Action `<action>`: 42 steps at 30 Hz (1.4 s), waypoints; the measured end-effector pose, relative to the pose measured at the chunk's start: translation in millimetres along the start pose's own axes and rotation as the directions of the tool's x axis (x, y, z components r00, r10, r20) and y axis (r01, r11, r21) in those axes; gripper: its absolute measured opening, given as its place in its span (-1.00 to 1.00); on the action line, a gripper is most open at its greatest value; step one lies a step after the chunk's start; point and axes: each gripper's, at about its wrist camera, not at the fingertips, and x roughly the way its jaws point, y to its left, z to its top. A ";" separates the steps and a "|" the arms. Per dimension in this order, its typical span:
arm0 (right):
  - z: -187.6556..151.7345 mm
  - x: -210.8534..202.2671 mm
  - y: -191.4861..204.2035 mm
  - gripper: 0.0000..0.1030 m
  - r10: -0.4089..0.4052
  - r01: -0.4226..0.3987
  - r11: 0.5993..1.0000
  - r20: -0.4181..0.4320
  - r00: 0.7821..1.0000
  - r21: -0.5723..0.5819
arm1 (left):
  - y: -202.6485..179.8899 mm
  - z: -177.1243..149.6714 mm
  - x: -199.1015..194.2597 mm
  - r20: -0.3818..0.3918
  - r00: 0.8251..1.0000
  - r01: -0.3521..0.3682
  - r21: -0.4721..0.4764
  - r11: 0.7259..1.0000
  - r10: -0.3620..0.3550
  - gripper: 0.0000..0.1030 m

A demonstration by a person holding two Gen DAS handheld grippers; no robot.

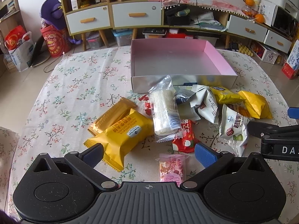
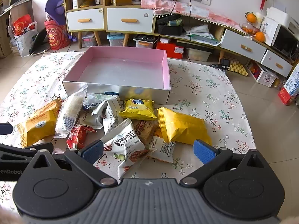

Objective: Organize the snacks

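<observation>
A pile of snack packets lies on the flowered tablecloth in front of an empty pink-lined box. My left gripper is open above the cloth, with a yellow cake packet at its left finger and a small pink packet between the fingers. A clear rice-cracker packet and a red packet lie just beyond. My right gripper is open over a white pecan packet. A yellow packet lies by its right finger.
The right gripper's body reaches in at the right edge of the left wrist view. Behind the table stand shelves with white drawers, storage bins and red bags on the floor. Bare cloth lies left and right of the pile.
</observation>
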 end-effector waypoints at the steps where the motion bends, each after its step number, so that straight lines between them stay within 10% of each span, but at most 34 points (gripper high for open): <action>1: 0.3 0.0 0.0 0.99 0.000 0.000 1.000 0.000 1.000 0.002 | 0.0 0.1 0.3 -0.002 1.000 0.000 -0.001 1.000 0.000 1.00; 42: -8.1 5.0 -10.5 1.00 0.001 0.009 0.998 0.161 0.987 -0.062 | 29.9 -11.1 7.6 0.114 0.992 0.051 0.086 0.995 -0.061 1.00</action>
